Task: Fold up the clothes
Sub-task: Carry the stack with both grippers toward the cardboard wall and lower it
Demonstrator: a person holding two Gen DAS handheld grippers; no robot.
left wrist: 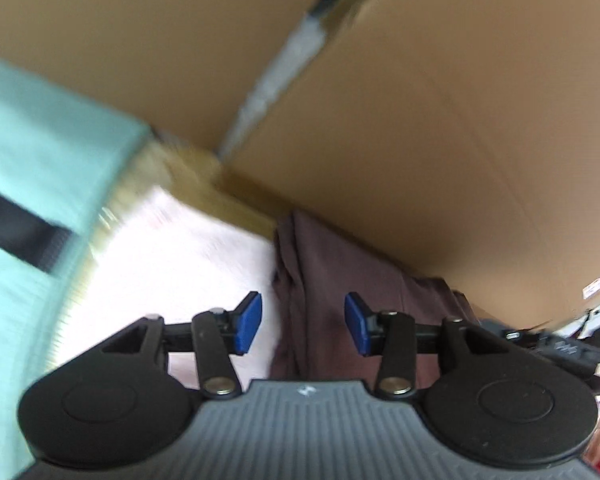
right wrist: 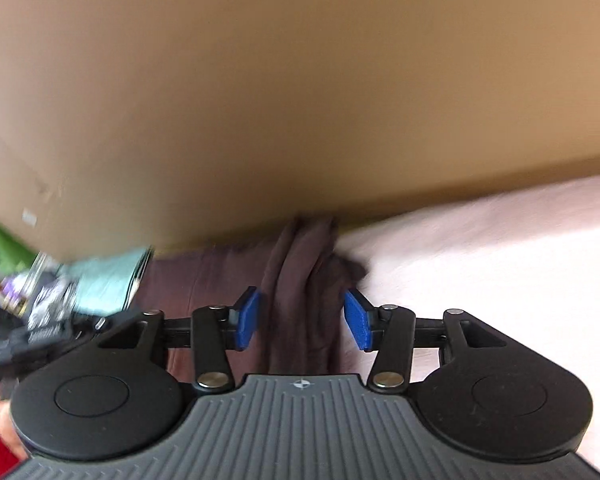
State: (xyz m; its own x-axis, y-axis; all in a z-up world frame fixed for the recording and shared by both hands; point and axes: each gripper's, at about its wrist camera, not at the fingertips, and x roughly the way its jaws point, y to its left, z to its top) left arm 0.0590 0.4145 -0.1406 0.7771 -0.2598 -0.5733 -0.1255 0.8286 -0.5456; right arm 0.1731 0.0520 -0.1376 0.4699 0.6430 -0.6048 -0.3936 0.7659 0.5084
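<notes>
Left wrist view showed the left gripper (left wrist: 303, 322) with its blue pads (left wrist: 249, 322) spread wide and nothing between them, hanging above a dark brown garment (left wrist: 340, 280). That garment lay bunched in long soft folds on a white, faintly pink cloth surface (left wrist: 188, 256), its far end pushed up against the foot of a large cardboard box (left wrist: 440, 120); whether it was trousers or a top could not be told. A second cardboard box (left wrist: 140, 40) stood to the left, with a mint-green fabric item (left wrist: 32, 160) blurred at the frame's edge. In the right wrist view the right gripper (right wrist: 303, 320) was likewise wide open and empty, its pads (right wrist: 247, 320) standing either side of a raised, creased ridge of the same brown garment (right wrist: 300, 280), though contact could not be made out. The cloth surface (right wrist: 480, 260) stretched away to the right, the box wall (right wrist: 300, 100) filled the upper frame, and blurred clutter (right wrist: 28, 292) sat at the left.
</notes>
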